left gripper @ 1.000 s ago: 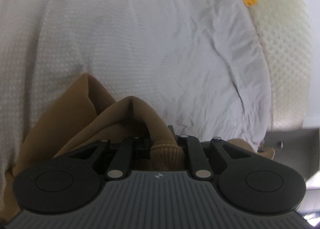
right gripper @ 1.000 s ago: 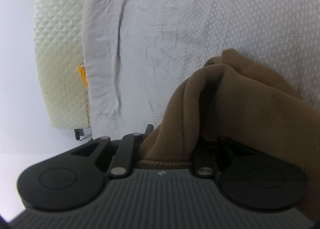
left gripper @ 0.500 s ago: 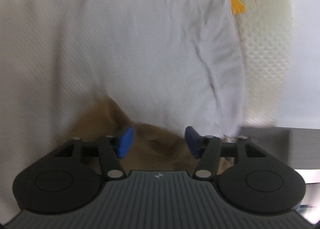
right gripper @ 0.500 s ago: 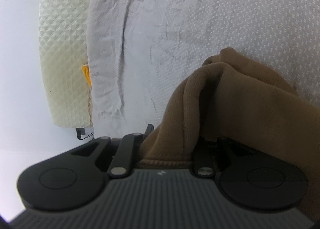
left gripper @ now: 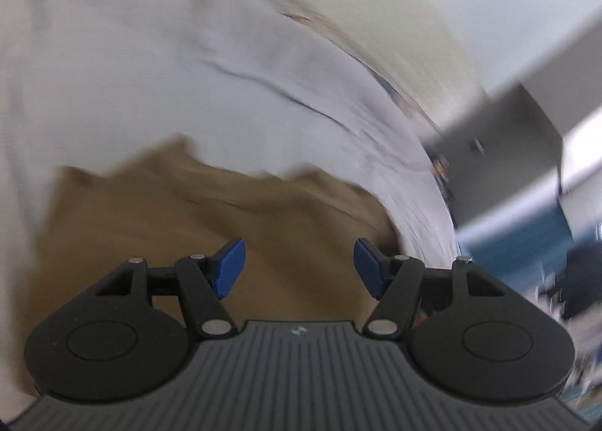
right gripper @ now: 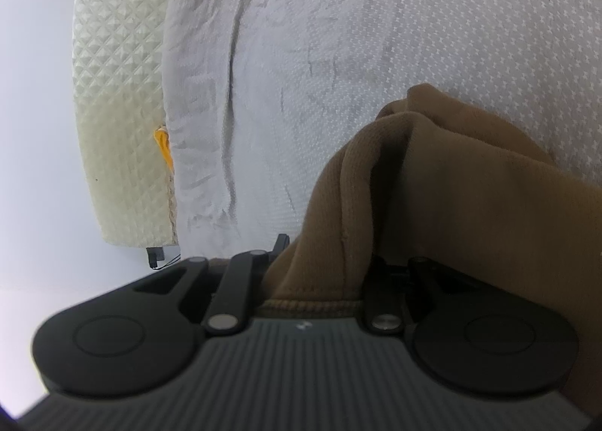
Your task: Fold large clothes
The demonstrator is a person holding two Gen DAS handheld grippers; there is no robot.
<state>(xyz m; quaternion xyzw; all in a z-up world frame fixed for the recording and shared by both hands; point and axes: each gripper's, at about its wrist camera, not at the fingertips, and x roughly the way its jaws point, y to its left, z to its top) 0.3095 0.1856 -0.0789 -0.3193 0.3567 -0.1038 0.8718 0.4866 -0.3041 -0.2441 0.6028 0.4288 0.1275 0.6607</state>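
A brown garment (left gripper: 210,213) lies on the white bed sheet (left gripper: 131,66). The left wrist view is blurred by motion. My left gripper (left gripper: 299,265) hangs above the garment, open, its blue pads (left gripper: 229,265) apart with nothing between them. In the right wrist view the same brown garment (right gripper: 451,186) bunches up over my right gripper (right gripper: 323,269), which is shut on a ribbed hem of it. The cloth hides the right fingertips.
The white dotted sheet (right gripper: 376,36) covers a cream quilted mattress (right gripper: 116,92) with a small orange tag (right gripper: 163,145) at its edge. In the left wrist view a grey piece of furniture (left gripper: 508,152) and blue shapes stand beyond the bed's right edge.
My left gripper let go of the brown garment, opened, then rose away and rolled, so the bed now looks tilted. The right gripper kept still, holding the cloth.
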